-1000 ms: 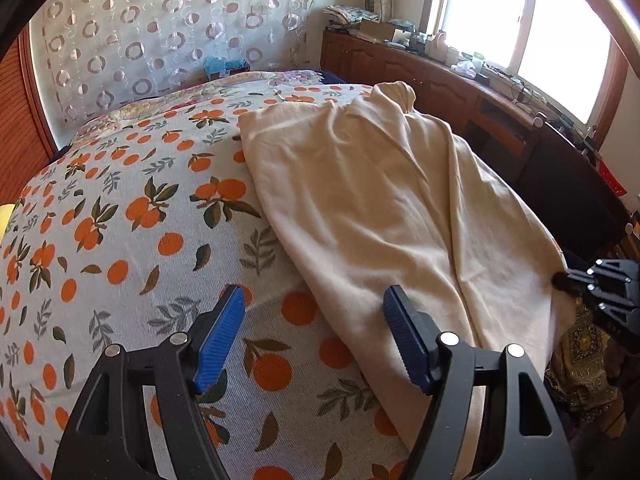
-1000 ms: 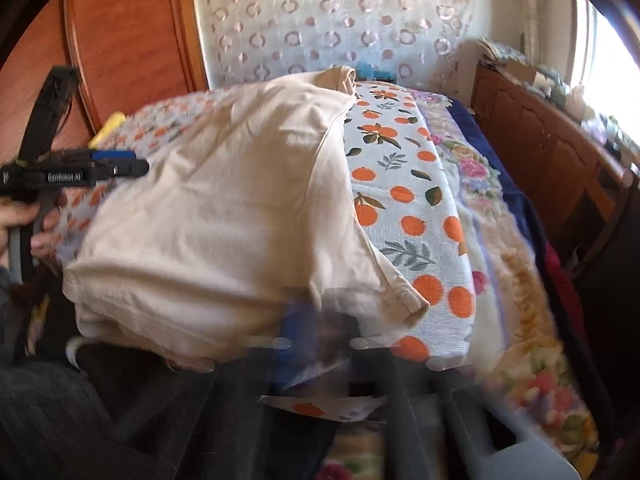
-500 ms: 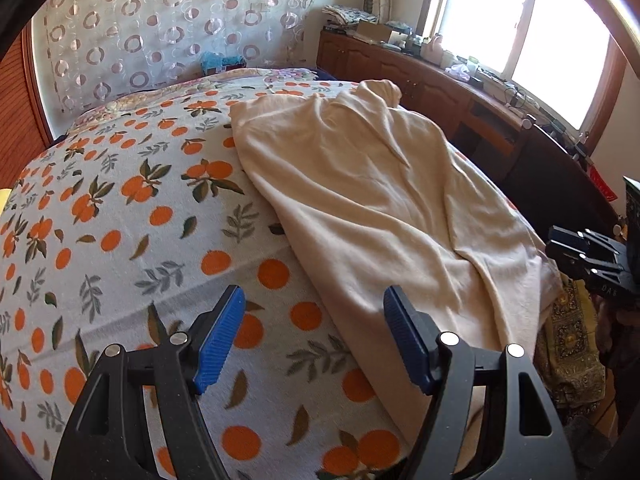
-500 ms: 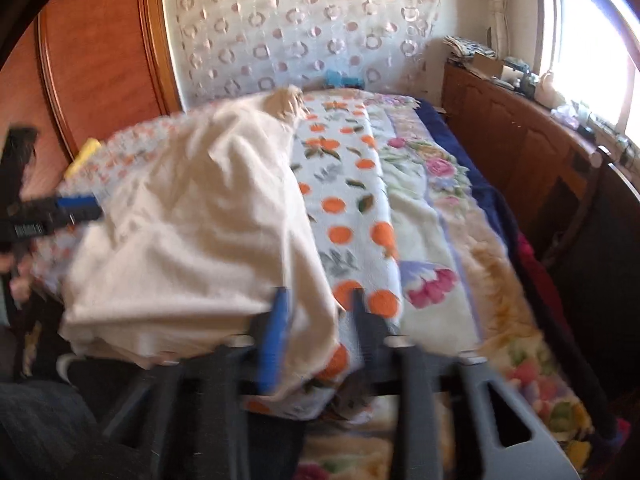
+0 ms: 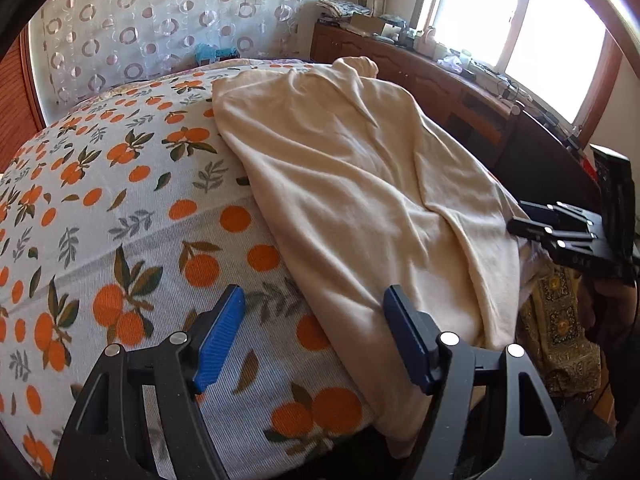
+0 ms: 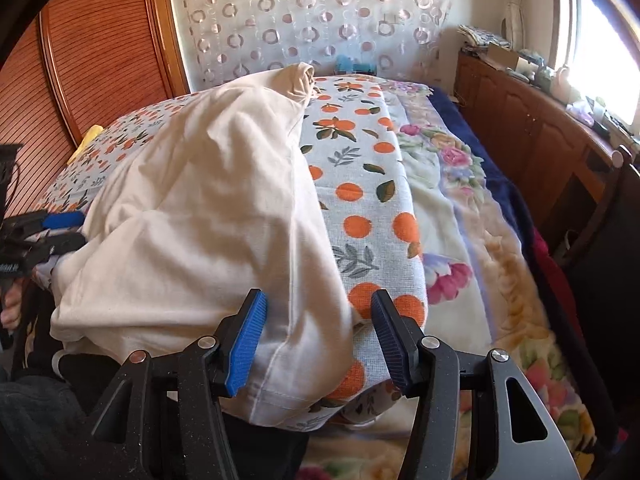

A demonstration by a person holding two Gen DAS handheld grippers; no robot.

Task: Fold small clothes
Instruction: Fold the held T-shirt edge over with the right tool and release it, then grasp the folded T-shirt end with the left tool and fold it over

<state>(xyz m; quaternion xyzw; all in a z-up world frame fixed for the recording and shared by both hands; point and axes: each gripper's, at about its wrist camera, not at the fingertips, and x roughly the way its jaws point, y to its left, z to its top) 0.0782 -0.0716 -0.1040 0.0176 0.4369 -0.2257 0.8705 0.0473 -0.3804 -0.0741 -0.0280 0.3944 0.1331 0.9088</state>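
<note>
A cream garment (image 5: pixel 360 184) lies lengthwise on the orange-print bedspread (image 5: pixel 120 208), its near end draped over the bed's front edge. It also shows in the right wrist view (image 6: pixel 208 216). My left gripper (image 5: pixel 312 340) is open, its right pad over the garment's near left edge. My right gripper (image 6: pixel 318 340) is open, its jaws on either side of the garment's hemmed near right corner (image 6: pixel 288 384) without closing on it. The right gripper also shows in the left wrist view (image 5: pixel 560 232), and the left gripper in the right wrist view (image 6: pixel 44 236).
A floral blanket (image 6: pixel 480 248) lies on the bed to the right of the bedspread. A wooden cabinet (image 5: pixel 452 84) under the window runs along the right side. A wooden wardrobe (image 6: pixel 92 60) stands at the left. A patterned curtain (image 5: pixel 160 20) hangs behind the bed.
Both grippers have moved in toward the garment's near end. The right gripper has come up around the hemmed corner with its jaws wider apart. The left stays open.
</note>
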